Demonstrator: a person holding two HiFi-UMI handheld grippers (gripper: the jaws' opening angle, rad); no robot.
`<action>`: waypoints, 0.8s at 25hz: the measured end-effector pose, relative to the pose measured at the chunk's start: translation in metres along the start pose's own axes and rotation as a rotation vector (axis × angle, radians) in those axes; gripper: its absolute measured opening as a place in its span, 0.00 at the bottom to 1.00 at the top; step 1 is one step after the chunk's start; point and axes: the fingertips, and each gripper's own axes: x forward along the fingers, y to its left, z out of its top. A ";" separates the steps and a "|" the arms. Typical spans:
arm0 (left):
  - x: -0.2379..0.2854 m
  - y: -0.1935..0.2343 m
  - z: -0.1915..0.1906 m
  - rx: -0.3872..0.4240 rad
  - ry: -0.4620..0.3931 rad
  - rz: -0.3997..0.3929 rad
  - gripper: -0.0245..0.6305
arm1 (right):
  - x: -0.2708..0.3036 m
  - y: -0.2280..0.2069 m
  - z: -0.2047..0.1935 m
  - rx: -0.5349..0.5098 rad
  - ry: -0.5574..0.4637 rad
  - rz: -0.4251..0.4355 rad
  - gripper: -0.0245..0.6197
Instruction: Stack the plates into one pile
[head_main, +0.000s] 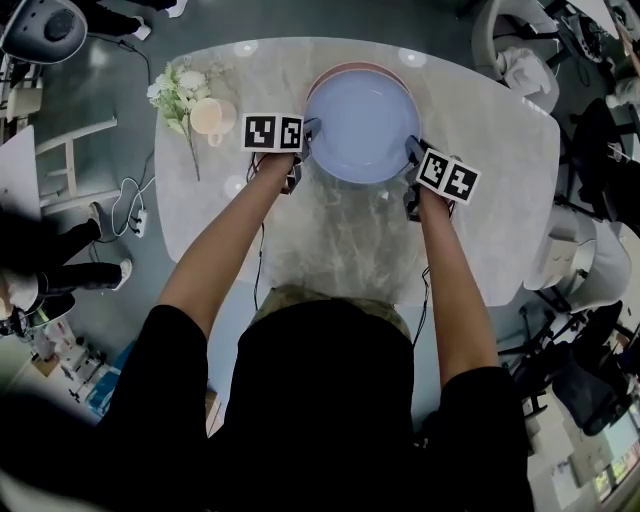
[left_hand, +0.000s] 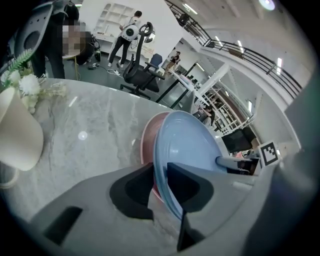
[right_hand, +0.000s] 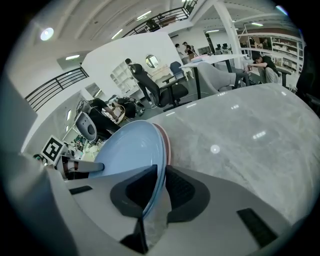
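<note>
A light blue plate (head_main: 360, 120) hangs just over a pink plate (head_main: 356, 66), whose rim peeks out at the far side. My left gripper (head_main: 308, 140) grips the blue plate's left rim and my right gripper (head_main: 412, 150) grips its right rim. In the left gripper view the blue plate (left_hand: 190, 140) runs edge-on between the pads of the left gripper (left_hand: 159, 185), with the pink plate (left_hand: 148, 137) right behind it. In the right gripper view the blue plate's rim (right_hand: 130, 150) sits pinched in the right gripper (right_hand: 161, 187), and the pink plate (right_hand: 167, 140) lies close beneath.
On the marble table (head_main: 490, 200) a cream cup (head_main: 210, 118) and a bunch of white flowers (head_main: 178, 90) lie just left of my left gripper. Chairs (head_main: 590, 270) stand around the table, and cables trail on the floor at left.
</note>
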 end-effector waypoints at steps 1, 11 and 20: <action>0.001 0.002 0.002 0.004 -0.004 -0.001 0.19 | 0.003 0.001 0.002 -0.006 0.000 0.000 0.11; 0.004 0.014 0.021 0.116 -0.028 0.051 0.14 | 0.018 -0.004 0.021 -0.177 -0.002 -0.027 0.14; -0.006 0.016 0.017 0.085 -0.113 0.081 0.27 | 0.011 0.006 0.017 -0.353 -0.090 -0.089 0.21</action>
